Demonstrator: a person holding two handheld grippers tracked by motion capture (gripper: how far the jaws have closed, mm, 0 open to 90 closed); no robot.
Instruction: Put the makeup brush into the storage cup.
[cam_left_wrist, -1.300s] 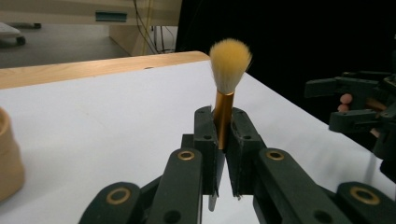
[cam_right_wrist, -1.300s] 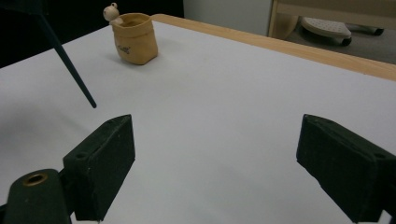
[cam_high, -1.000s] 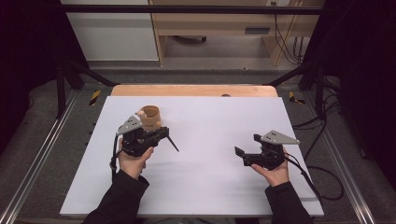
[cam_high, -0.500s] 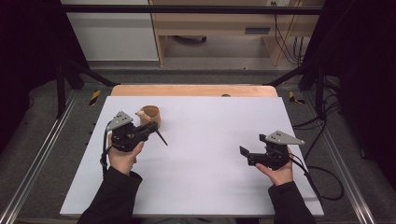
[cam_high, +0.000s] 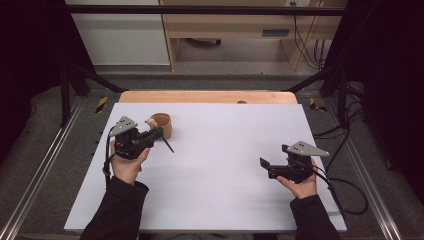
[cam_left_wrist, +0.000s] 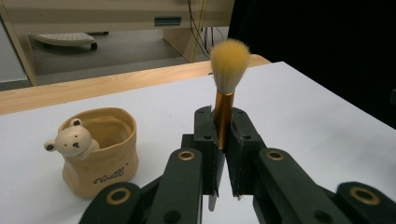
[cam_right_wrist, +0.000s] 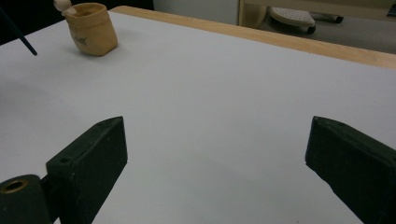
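A makeup brush with a yellow tuft, gold ferrule and dark handle is clamped upright between the jaws of my left gripper, which is shut on it. That left gripper hovers just in front of a tan ceramic cup with a small bear figure, on the left of the white table. My right gripper is low over the right side, far from the cup. Its jaws have just been opening and stand wide, with bare table between them.
The white tabletop has a wooden strip along its far edge. Metal frame rails run along both sides. Cables trail from the right gripper off the right edge. Wooden furniture stands on the floor beyond.
My left hand has carried the brush to the left and a little farther away, ending close beside the cup. The right hand has stayed in place.
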